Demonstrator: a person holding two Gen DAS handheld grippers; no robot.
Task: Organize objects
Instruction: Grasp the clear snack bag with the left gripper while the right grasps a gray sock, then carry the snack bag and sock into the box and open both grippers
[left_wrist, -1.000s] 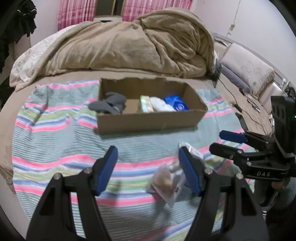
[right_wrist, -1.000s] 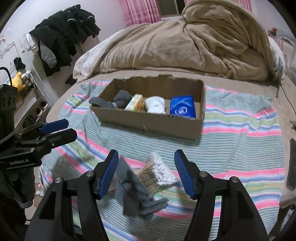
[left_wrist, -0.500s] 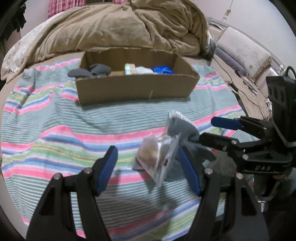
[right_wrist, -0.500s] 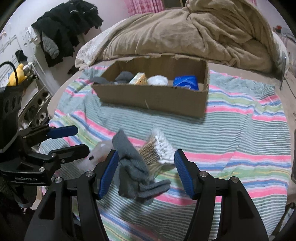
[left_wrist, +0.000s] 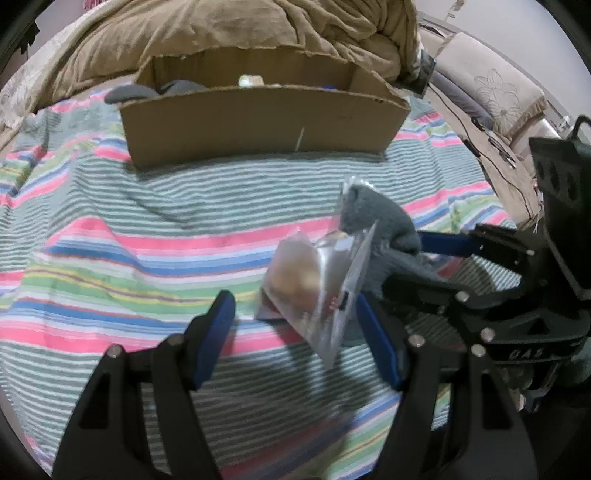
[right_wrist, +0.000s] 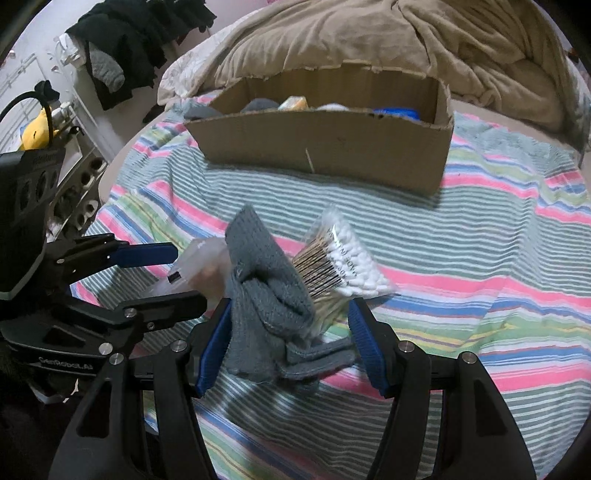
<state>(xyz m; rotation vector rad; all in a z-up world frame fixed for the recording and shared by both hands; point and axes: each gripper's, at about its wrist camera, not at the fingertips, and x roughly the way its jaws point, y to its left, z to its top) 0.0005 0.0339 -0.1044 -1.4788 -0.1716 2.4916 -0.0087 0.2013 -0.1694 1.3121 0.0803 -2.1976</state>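
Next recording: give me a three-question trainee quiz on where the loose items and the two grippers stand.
1. True or false: the cardboard box is empty.
2. Which item lies between the right gripper fingers: A) grey glove B) blue packet C) yellow toy?
3. Fill in: the left gripper frames a clear plastic ____.
Key: 1 false; 2 A; 3 packet. Cotton swabs lean on the glove; both lie on the striped blanket.
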